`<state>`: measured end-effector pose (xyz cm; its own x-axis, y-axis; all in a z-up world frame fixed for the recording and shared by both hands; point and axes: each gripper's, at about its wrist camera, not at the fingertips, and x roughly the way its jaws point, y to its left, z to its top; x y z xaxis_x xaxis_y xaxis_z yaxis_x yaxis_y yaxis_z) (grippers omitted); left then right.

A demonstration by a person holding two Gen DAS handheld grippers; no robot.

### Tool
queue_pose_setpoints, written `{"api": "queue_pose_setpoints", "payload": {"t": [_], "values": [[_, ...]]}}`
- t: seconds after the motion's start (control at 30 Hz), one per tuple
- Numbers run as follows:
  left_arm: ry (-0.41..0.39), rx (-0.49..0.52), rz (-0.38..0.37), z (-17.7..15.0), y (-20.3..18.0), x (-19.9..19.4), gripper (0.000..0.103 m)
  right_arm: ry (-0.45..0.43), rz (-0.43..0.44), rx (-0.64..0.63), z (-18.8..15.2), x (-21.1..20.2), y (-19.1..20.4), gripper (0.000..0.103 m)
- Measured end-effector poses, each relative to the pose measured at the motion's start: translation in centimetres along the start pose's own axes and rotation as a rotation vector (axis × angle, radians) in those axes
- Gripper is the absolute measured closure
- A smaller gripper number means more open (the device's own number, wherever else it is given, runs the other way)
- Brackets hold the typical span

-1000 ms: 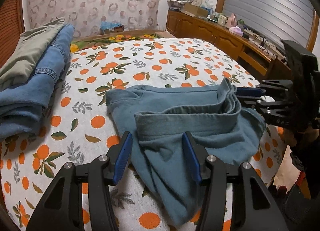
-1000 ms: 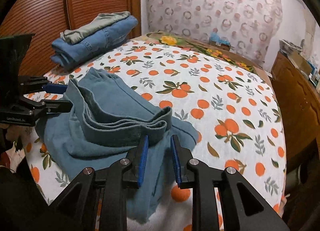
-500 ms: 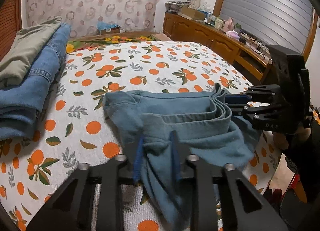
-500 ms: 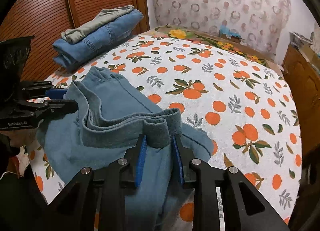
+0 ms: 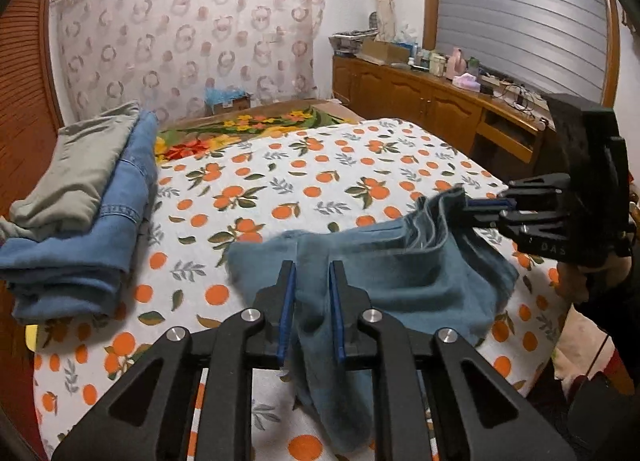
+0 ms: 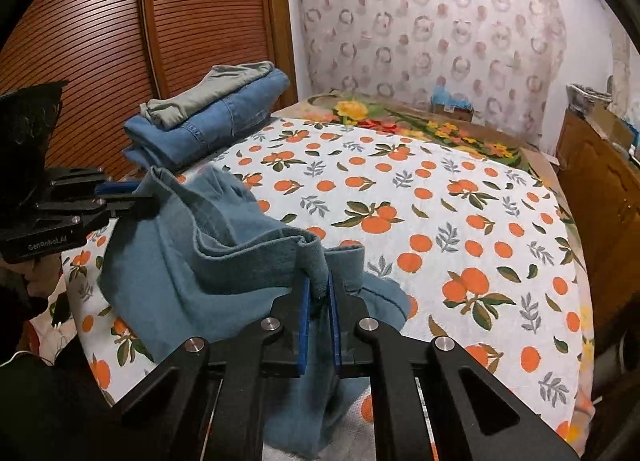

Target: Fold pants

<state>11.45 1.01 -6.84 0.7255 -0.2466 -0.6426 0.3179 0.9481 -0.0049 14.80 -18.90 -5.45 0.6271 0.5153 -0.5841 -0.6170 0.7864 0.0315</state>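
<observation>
**Teal pants leave the bedspread as both grippers clamp the waistband**

Teal cotton pants now hang bunched between two handheld grippers above the near edge of the bed. A second ago the left gripper stood wide open over the cloth and the garment lay slumped on the orange-print bedspread; since then its blue-padded jaws have closed to a narrow gap on a fold of the fabric, and the cloth has lifted. The right gripper is likewise pinched nearly closed on the ribbed waistband edge. With both ends gripped, the pants look ready to be stretched out and laid flat, so the fold itself appears to be just starting.

The fabric is soft, matte and heavy, sagging in deep creases, with one leg trailing toward the bed's edge. Behind, folded blue jeans carry a folded grey-green garment in a tidy stack, well apart from the work, beside a slatted wooden wardrobe door.
</observation>
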Motion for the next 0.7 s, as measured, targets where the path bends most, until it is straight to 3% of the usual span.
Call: {"api": "queue_pose_setpoints", "payload": {"t": [0.17,0.37,0.5,0.7], "values": [[0.054,-0.001,0.001,-0.2,0.5,0.9,0.083,0.067,-0.025,0.017,0.0,1.9,-0.5,0.094],[0.117,-0.031,0.003,-1.3,1.2,2.7,0.082,0.084,-0.049,0.024,0.8,2.9,-0.7,0.078],[0.131,-0.048,-0.014,-1.5,1.5,3.4,0.072,0.108,-0.054,0.021,1.3,3.7,-0.8,0.069],[0.142,-0.051,0.003,-1.5,1.8,3.8,0.064,0.115,-0.038,0.038,2.0,4.7,-1.3,0.065]]}}
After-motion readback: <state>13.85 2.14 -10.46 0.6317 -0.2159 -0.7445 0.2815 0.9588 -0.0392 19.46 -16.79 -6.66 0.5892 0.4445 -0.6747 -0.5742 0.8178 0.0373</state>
